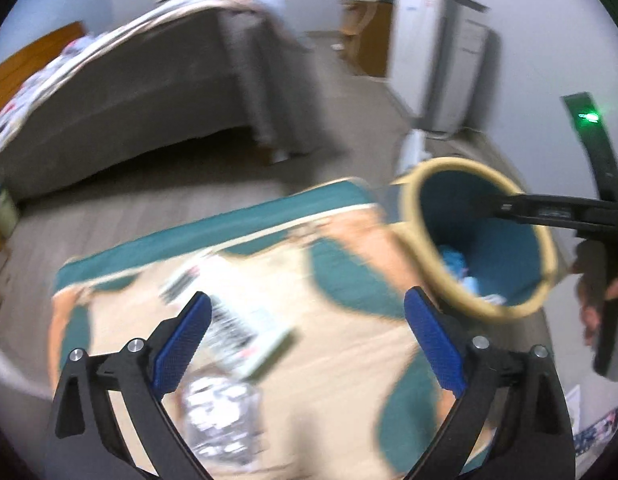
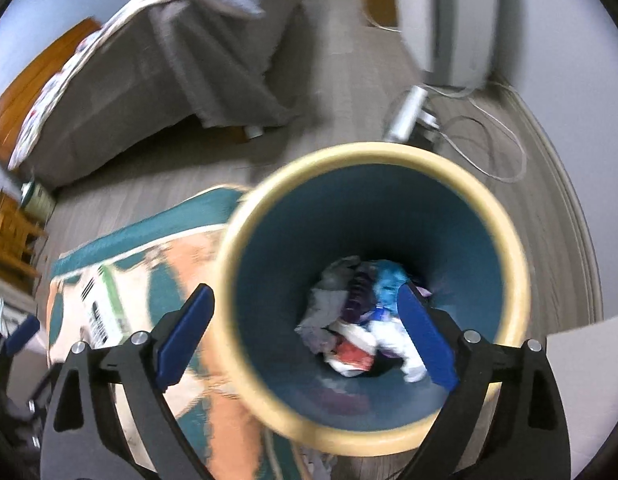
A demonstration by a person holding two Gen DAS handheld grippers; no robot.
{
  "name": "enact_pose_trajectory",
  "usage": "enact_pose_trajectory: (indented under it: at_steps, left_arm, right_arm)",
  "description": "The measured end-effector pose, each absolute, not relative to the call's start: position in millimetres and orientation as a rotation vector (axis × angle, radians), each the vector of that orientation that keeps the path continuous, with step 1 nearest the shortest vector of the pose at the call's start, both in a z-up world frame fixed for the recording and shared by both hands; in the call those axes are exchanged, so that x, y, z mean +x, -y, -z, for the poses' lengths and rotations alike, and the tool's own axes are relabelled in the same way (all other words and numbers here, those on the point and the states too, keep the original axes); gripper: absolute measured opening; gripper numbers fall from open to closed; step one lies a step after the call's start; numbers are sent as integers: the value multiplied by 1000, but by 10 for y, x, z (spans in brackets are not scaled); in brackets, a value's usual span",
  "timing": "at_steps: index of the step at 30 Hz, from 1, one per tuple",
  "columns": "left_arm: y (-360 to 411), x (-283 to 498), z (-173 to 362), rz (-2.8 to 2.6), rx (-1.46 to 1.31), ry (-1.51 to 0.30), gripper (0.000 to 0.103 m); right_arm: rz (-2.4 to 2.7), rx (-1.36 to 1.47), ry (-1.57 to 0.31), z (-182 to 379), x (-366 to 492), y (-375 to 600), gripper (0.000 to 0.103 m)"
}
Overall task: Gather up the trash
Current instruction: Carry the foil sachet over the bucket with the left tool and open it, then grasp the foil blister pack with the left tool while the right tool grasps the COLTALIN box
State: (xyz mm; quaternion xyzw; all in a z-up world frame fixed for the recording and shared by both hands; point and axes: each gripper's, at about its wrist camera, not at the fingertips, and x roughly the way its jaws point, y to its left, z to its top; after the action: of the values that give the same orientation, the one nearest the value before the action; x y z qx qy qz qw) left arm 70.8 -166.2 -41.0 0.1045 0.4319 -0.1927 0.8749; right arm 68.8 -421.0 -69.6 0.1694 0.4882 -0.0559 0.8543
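On a bedroom rug [image 1: 349, 340], the left gripper [image 1: 309, 340] hangs wide open and empty over a crumpled wrapper [image 1: 221, 420], while the right gripper [image 2: 309, 336], equally spread and empty, points into the trash bin [image 2: 513, 264].

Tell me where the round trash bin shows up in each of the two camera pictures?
Left wrist view: the trash bin sits right of centre, rim tilted toward the camera.
Right wrist view: the bin fills the centre and lower middle, seen from above, trash inside.
Shared landmark: the teal-and-peach rug left of the bin.

Teal inside, cream-rimmed: the bin [image 2: 389, 216]. Beside the bin, a teal, peach and cream patterned rug [image 1: 349, 344]. Blue-padded black claws [image 2: 305, 336].
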Motion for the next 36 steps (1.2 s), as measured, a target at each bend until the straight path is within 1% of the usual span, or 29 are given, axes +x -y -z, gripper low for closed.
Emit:
enact_pose_trajectory:
  at_steps: [5,13,19,23,28,29,31,32,33,36]
  left_arm:
    - [1101,695,496,307,184,-937,96]
    - [633,638,886,244,187,-1018,96]
    - [617,593,1137,288,213,-1055,96]
    - [626,600,1300,338,215,-1089,96]
    - [722,604,1483,404,290,-1118,95]
    - [738,599,1508,408,309,-1122,94]
    - [751,607,1551,432,331,-1130,78]
    - [735,609,1538,452,310,-1128,75]
    - [722,617,1531,455,303,-1129,69]
    - [633,650,1506,450,295,-1117,69]
  right_arm:
    - [45,272,-1028,599,809,3724,97]
    - [-3,195,-1064,617,921,3205,97]
    - [-16,179,-1076,654,1029,2892,97]
    - [-26,140,-1110,790,1125,2659,97]
    - [-54,53,-1141,954,1237,2405,97]
    - [-57,39,-1151,997,1269,2358,97]
    - [-67,27,-1166,1063,1326,2287,97]
    - [-76,23,-1172,1094,1355,2242,97]
    - [-82,20,-1176,1116,1379,2206,97]
    - [-110,14,-1181,1168,1460,2080,97]
